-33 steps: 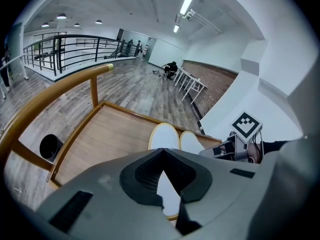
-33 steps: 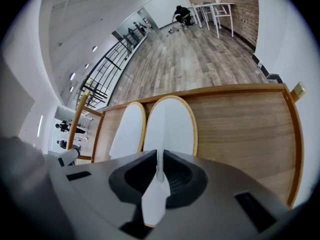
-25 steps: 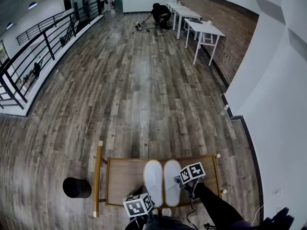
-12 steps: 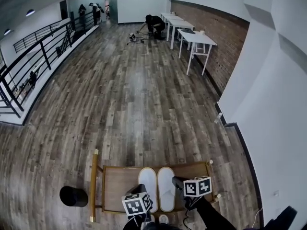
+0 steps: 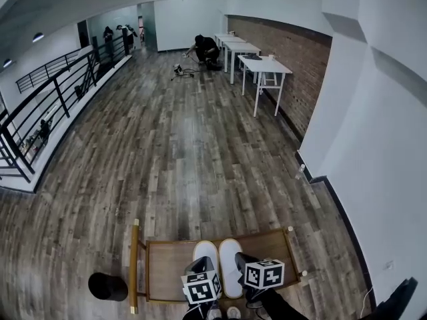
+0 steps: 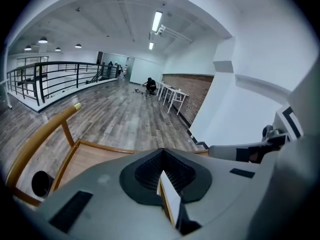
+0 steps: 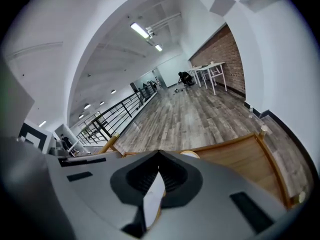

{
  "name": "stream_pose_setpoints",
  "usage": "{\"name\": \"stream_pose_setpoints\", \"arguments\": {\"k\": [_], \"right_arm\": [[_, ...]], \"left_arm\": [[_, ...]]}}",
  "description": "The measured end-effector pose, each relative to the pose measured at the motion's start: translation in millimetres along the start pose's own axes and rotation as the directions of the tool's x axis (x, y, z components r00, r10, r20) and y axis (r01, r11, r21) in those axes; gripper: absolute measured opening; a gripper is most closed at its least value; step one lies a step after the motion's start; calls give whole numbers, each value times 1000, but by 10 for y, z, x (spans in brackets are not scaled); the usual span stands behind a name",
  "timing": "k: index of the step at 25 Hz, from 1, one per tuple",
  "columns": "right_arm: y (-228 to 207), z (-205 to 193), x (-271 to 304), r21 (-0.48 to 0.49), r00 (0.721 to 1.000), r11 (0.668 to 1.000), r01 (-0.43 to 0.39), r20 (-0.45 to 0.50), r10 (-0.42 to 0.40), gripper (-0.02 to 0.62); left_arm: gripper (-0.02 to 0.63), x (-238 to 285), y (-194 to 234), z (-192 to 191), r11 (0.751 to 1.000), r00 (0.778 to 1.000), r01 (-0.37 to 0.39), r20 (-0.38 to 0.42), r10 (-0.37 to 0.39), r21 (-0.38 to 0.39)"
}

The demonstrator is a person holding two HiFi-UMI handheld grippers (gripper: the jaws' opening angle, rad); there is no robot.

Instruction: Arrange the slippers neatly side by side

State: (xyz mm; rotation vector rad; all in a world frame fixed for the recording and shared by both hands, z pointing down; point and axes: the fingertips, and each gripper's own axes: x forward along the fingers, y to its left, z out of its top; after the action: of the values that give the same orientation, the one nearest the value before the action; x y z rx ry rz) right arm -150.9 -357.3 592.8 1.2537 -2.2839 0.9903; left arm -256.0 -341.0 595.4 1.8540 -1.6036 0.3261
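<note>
step: judged as final check and back-off; the pair already looks set
slippers: left slipper (image 5: 205,252) and right slipper (image 5: 230,264) lie side by side mid-table, inner edges touching or just about, toes level and pointing away from the person
table: low wooden table (image 5: 167,272), slippers well inside its rim
left tool (image 6: 161,153): jaws closed, gripping nothing, hangs over the heel end of the left slipper
right tool (image 7: 159,155): jaws closed, empty, just right of the right slipper's heel
unknown: heel ends sit under the tools in the head view, so I can't confirm heel alignment
how to do it well: lift both tools straight clear so nothing drags a slipper. Then check the heels. If one is off, push it on the sole edge with a closed tool tip. Pinching the soft upper would likely skew it.
slipper build: white, looks like thin soft fabric, flat, long oval with rounded toes; probably light and slides easily
table build: smooth, warm-toned wood, flat panel, raised rim, pale knobs on the corner posts
floor: grey-brown wood planks
</note>
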Motion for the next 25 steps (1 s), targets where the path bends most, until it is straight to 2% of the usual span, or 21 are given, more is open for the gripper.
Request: {"name": "stream_pose_setpoints", "arguments": {"k": [5,9,18,25], "right_arm": [[193,114,-92,-127,995,991,35,93,-24,-2],[278,234,-198,-194,988,980,53,150,-24,-2],[334,221,-241,-183,985,982,40,170,-8,-2],[306,250,-274,-169,984,985,35,176,-5,-2]], "left_arm": [[0,-96,-43,125,997,997,-17,76,11,78],[0,-151,-126,200,993,992,-24,124,9,113],[0,-235,-189,299,988,982,-37,190,8,149],[0,-275,-222,284,982,981,-41,194,4,185]]}}
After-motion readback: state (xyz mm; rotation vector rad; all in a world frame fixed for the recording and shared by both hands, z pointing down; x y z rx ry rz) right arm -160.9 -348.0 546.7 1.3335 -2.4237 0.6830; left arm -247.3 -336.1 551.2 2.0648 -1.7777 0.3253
